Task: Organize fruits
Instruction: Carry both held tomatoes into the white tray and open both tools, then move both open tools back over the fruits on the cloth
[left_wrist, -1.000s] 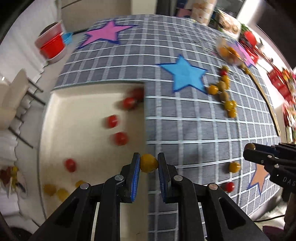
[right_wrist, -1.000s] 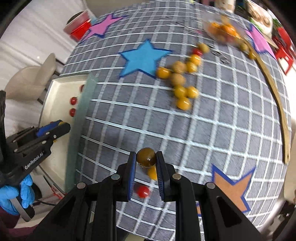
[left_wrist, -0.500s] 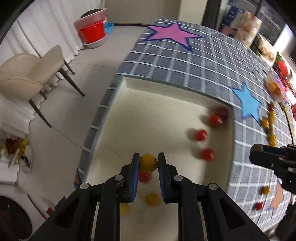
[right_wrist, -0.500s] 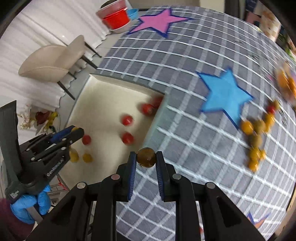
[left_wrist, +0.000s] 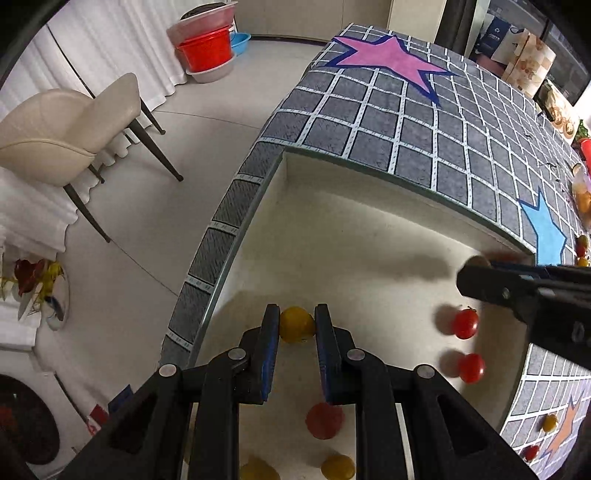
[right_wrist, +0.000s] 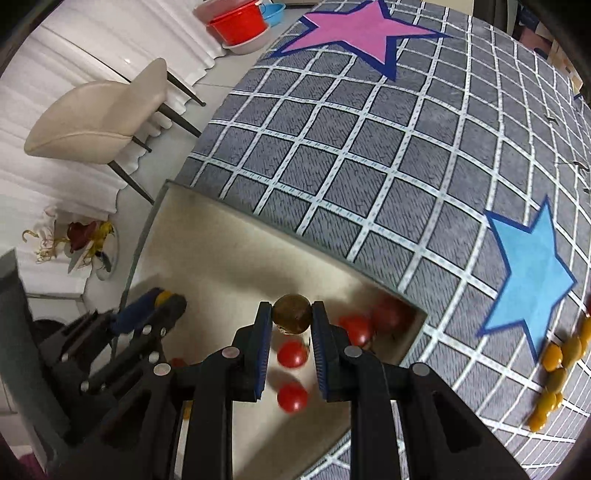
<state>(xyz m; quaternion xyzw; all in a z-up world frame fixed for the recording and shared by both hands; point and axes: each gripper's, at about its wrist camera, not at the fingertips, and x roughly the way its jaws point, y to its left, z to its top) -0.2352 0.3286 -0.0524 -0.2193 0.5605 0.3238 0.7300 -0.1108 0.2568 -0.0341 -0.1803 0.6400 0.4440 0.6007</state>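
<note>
Grippers clench fruit: left gripper (left_wrist: 296, 326) a yellow tomato (left_wrist: 295, 325), right gripper (right_wrist: 291, 317) a brownish-olive tomato (right_wrist: 291, 313).

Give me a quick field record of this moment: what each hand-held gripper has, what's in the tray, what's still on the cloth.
left hand-held gripper: shut on a yellow tomato, above the tray
right hand-held gripper: shut on a brownish tomato, above the tray
tray: cream, shallow, set at the corner of the checked cloth
in tray: several red tomatoes, two yellow ones near the bottom edge of the left view
on cloth: cluster of yellow tomatoes past the blue star
</note>
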